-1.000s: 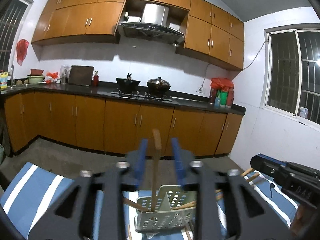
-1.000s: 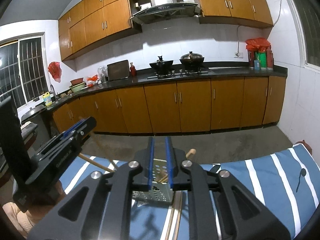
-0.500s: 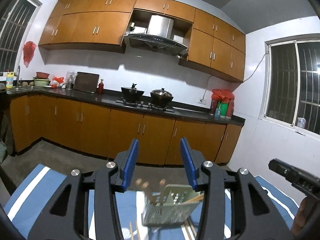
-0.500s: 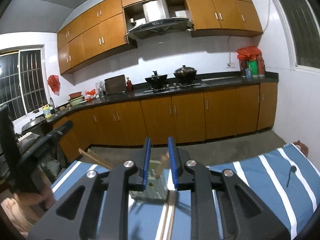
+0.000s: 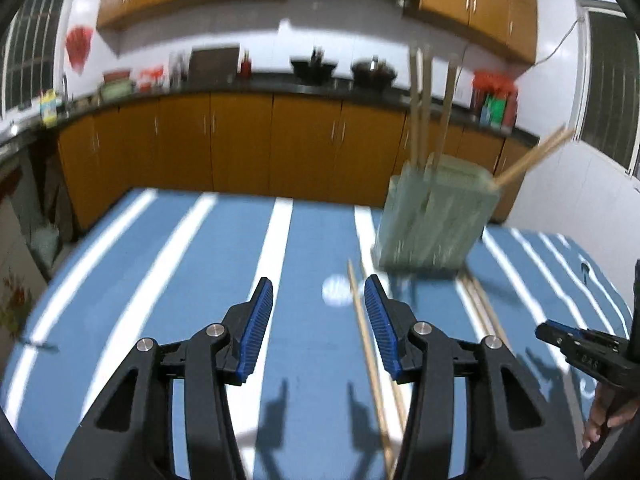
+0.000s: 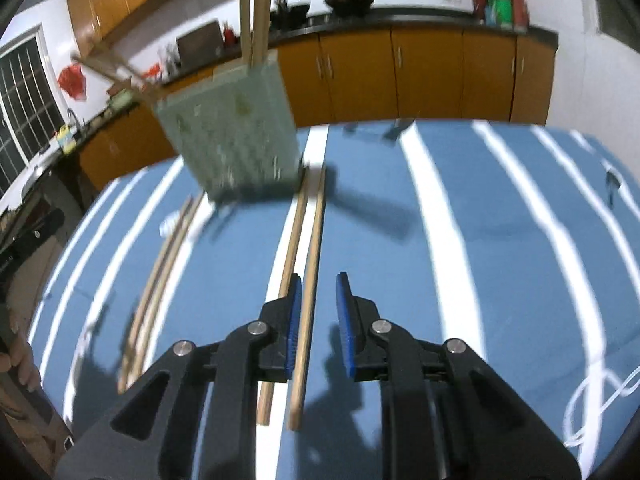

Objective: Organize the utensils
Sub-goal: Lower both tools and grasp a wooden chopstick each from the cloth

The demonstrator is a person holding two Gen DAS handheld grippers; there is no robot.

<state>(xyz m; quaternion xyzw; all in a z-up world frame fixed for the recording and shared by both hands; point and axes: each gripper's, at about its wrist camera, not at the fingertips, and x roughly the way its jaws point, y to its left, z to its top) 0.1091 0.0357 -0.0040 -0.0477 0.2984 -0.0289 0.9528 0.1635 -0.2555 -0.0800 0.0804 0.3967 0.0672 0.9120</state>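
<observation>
Now both frames are smeared by motion blur, yet the main things read clearly enough. Seen from the left wrist camera, the left gripper (image 5: 318, 326) hangs over the blue and white striped tablecloth (image 5: 180, 280) with its blue-padded jaws spread wide and nothing between them; one loose chopstick (image 5: 370, 364) lies on the cloth just inside the right-hand pad, running away toward the pale green perforated utensil holder (image 5: 434, 216). That holder stands upright on the cloth ahead and to the right, with several wooden chopsticks (image 5: 420, 112) standing up out of its top and another pair (image 5: 532, 156) leaning out over its right edge. More loose sticks (image 5: 482, 312) lie on the cloth right of the holder's base. At the far right edge the right gripper (image 5: 580, 350) shows as a dark body with a blue tip, with part of a hand (image 5: 608, 416) below it. From the right wrist camera, the right gripper (image 6: 318, 322) has its jaws parted, holding nothing, and a chopstick on the cloth (image 6: 308, 292) runs between the pads, close to the left one without being pinched. A second stick (image 6: 280, 300) lies just beside it, passing under the left pad. Both point toward the utensil holder (image 6: 232, 136), which stands ahead and to the left. Another pair of sticks (image 6: 160, 276) lies farther left on the cloth. Orange kitchen cabinets (image 6: 420, 68) run along the back wall.
</observation>
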